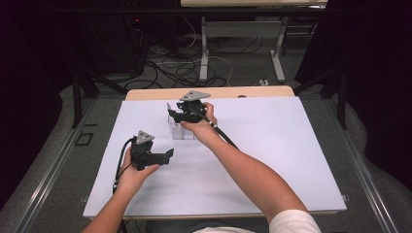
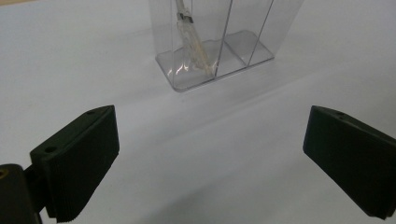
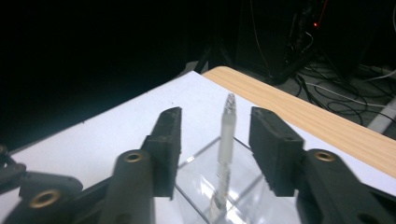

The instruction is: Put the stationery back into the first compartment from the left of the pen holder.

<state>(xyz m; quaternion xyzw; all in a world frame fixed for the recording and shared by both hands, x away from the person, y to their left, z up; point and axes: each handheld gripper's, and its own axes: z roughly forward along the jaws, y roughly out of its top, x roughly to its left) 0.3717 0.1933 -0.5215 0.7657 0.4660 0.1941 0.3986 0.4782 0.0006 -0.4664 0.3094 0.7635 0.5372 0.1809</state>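
**Pen in the clear holder: R jaws apart around it**

Pen (image 3: 227, 140), clear-bodied, stands nearly upright in one compartment of the clear plastic holder (image 2: 219, 60), tip down on the holder floor, top poking above the rim. Holder sits on the white sheet (image 1: 272, 160) toward the far middle of the table (image 1: 228, 92), w/ divider walls splitting it into slots.

Right gripper (image 3: 215, 140) is over the holder, jaws apart, one either side of the pen; neither pad touches it as far as the right gripper view shows. So it's released, holding nothing. Left gripper (image 1: 167, 155) hovers nearer the person, well apart from the holder, jaws wide open & empty, pointed at the holder.

Judgement: step in hand is either letting go after dropping the pen in or lining up to pinch it; can't tell which from these pics.

Doing it well:
- If pinching: centre the pen btwn the pads, close on the upper shaft above the rim, not on the holder wall.
- Lift straight up along the pen's axis; a sideways pull would likely tip the light holder.
- If backing off: rise vertically first so the pads don't clip the pen top.
- L gripper could steady the holder base if it starts to shift.
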